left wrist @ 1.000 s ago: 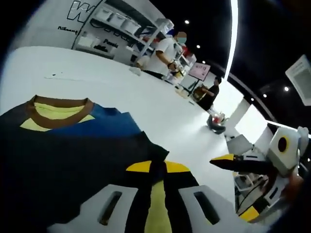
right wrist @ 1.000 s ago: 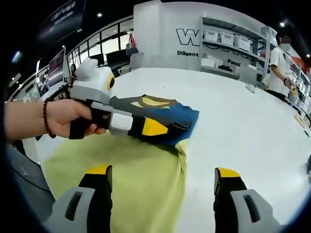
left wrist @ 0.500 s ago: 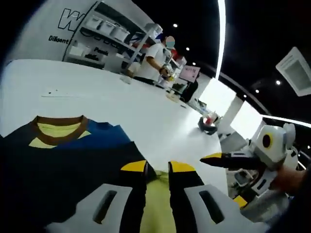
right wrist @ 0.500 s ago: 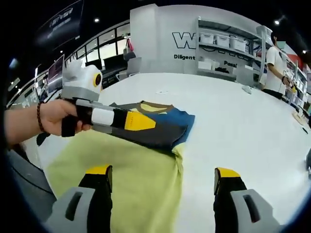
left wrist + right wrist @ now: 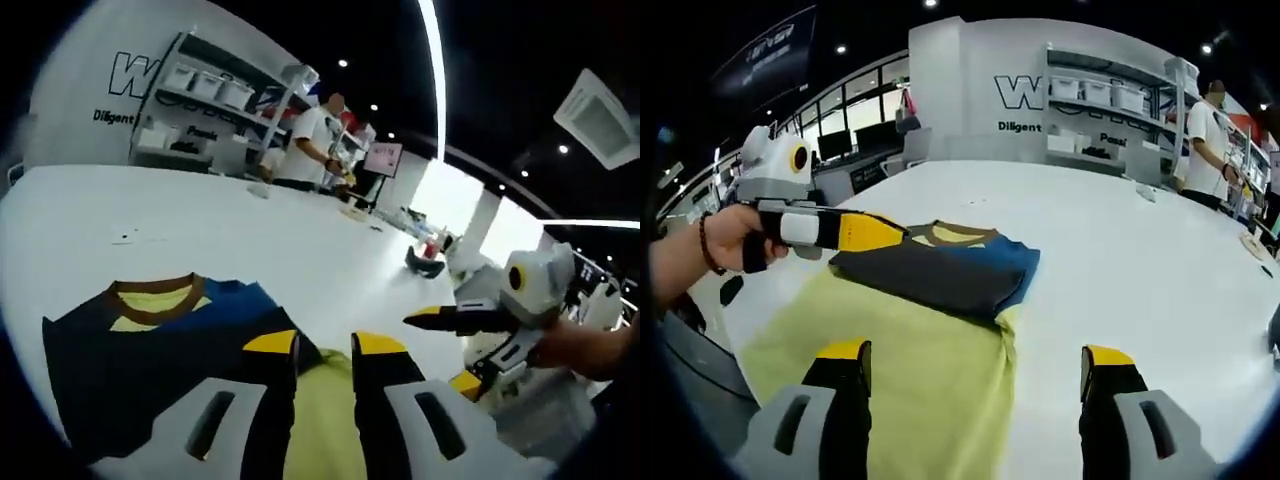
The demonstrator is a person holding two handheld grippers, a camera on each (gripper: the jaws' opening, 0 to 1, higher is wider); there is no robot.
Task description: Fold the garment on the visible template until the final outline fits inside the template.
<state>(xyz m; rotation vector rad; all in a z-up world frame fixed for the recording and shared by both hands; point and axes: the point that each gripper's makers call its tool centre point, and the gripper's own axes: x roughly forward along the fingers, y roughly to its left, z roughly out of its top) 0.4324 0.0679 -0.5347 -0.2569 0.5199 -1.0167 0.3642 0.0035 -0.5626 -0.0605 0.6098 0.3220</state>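
Bright overhead lighting, fisheye warp, soft focus at edges.
Ceiling spots and a long light strip (image 5: 432, 60) are glaring against a dark ceiling; the white table (image 5: 1160, 260) is reflecting evenly with faint shadows; straight lines are bowing near the edges, and the near jaws are blurring slightly.

Wide white glossy tabletop (image 5: 1140, 260), carrying a flat yellow-green fabric sheet (image 5: 900, 370) near the front edge. On that sheet's far part, a folded dark navy and blue garment with a brown collar (image 5: 940, 265), reaching onto bare table (image 5: 200, 240).
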